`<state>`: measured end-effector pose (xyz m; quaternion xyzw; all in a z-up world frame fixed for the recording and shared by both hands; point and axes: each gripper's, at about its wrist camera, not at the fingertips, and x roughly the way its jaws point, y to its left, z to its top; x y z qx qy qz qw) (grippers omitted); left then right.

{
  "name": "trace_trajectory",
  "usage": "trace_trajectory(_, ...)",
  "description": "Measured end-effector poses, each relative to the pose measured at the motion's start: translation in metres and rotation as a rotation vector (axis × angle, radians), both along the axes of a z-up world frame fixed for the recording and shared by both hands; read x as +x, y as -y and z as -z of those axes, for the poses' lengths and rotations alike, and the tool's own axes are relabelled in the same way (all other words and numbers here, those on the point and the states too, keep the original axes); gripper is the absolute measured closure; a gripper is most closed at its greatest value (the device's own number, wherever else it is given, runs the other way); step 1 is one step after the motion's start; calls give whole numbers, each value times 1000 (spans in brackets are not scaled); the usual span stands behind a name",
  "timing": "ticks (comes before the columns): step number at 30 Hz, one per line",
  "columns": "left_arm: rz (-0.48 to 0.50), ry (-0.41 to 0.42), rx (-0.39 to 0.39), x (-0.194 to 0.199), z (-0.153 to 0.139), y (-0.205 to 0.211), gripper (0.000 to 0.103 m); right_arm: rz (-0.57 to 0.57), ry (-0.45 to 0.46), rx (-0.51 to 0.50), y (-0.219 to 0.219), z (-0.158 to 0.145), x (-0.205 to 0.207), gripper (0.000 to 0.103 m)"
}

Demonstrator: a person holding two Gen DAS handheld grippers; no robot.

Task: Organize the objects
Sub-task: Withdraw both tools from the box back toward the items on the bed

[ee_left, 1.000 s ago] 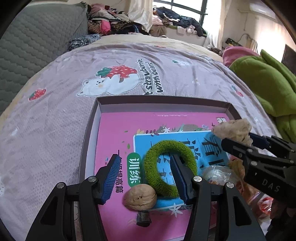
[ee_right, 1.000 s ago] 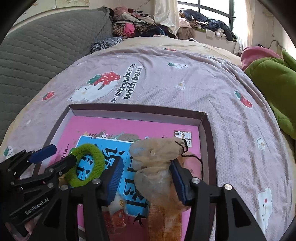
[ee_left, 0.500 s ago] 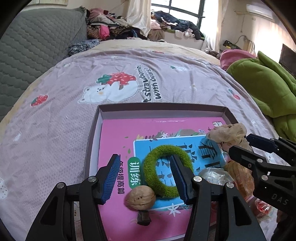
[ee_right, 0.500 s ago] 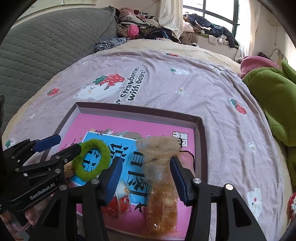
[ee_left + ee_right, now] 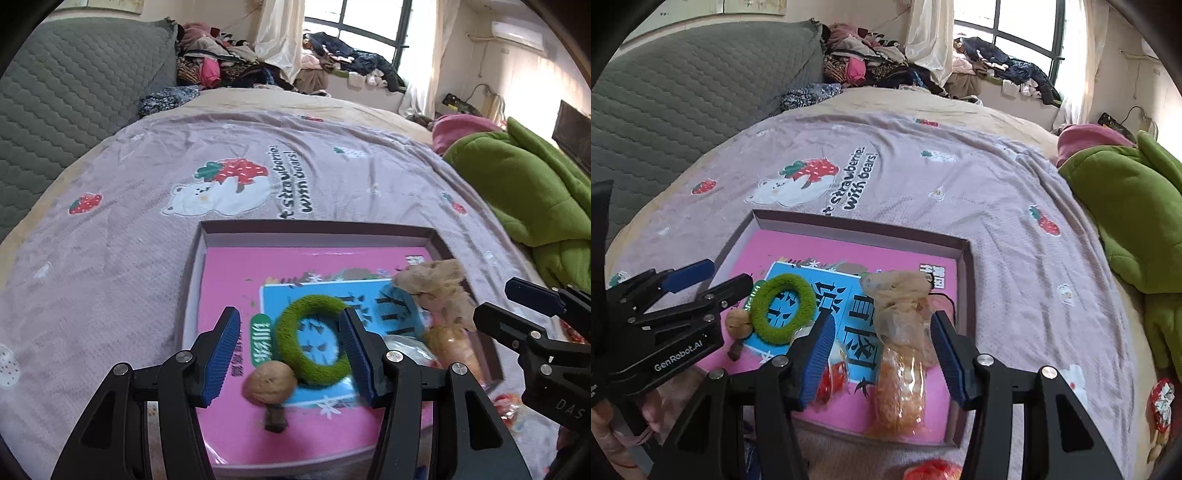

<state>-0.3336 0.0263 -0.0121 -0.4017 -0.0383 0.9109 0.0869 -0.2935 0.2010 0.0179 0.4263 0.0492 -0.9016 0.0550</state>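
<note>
A shallow brown tray (image 5: 314,230) (image 5: 857,227) lies on the bed with a pink book inside it. On the book lie a green hair scrunchie (image 5: 321,373) (image 5: 759,314), a walnut (image 5: 269,382) (image 5: 737,325) and a small dark piece (image 5: 275,417). My left gripper (image 5: 290,350) (image 5: 701,288) hovers open above the scrunchie and walnut, touching neither. A clear bag of orange snacks (image 5: 901,369) (image 5: 443,295) lies in the tray's right part, its crumpled top between the open fingers of my right gripper (image 5: 882,354). A red-wrapped snack (image 5: 833,380) lies beside it.
A green quilt (image 5: 1126,206) is heaped on the right of the bed and a grey padded headboard (image 5: 683,92) stands at the left. Wrapped sweets (image 5: 1161,402) lie on the sheet at the right. Clothes are piled by the window.
The right gripper has let go of the snack bag, which now lies in the tray. Both grippers have lifted and drawn back a little.
</note>
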Motion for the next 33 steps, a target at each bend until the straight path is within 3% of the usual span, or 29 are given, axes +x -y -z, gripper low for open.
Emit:
trace_trajectory(7,-41,-72,56,42,-29,6,45,2,-49,-10,-6,-26,33,49)
trace_trajectory(9,-45,-94,81,56,-41,9,45,-3,-71,-9,-7,-35,46,42)
trace_trajectory(11,-56,-113,60,71,-50,10,45,-5,-89,-6,-9,-43,58,37)
trace_trajectory(21,-94,-77,-69,127,-59,7,45,-14,-149,-59,-15,-69,108,35)
trace_trajectory(33,-88,-111,-67,169,-106,4,45,3,-211,-109,-37,-101,158,35)
